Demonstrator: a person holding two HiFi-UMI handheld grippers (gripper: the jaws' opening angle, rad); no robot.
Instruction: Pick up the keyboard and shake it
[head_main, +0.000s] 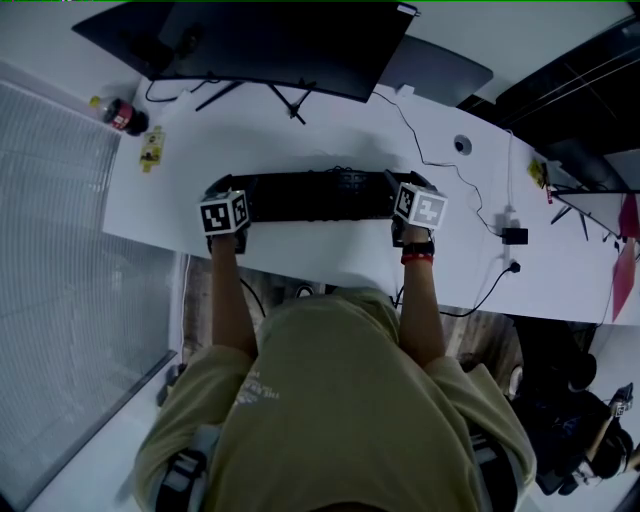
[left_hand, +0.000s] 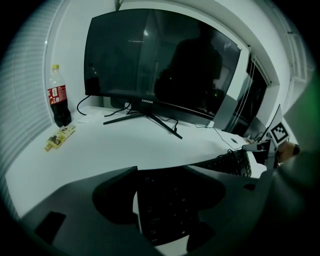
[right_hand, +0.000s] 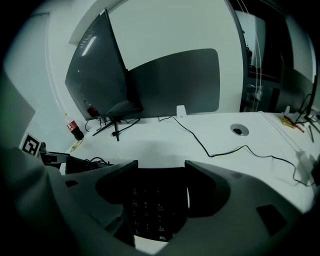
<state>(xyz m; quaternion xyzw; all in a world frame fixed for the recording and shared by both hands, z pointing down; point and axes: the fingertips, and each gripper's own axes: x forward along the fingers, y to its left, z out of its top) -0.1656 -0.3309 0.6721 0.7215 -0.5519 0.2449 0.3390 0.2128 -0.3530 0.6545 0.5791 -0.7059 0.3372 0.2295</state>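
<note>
Desk (head_main: 340, 145) seems open ahead until monitor stand (left_hand: 150, 117), cable (right_hand: 197, 142).

One keyboard (head_main: 310, 196), one monitor (head_main: 270, 45) (one bottle (head_main: 122, 115))

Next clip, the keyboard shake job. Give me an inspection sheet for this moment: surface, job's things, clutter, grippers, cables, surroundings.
Surface: white desk, no spills seen.
Job's things: black keyboard, lying across the desk's near side, held at both ends.
Clutter: cola bottle and yellow packet at far left; small black adapter at right.
Grippers: left gripper shut on the keyboard's left end; right gripper shut on its right end.
Cables: thin black cable runs over the desk's right half, near a grommet hole.
Surroundings: dark monitor behind the keyboard; blinds at left.
</note>
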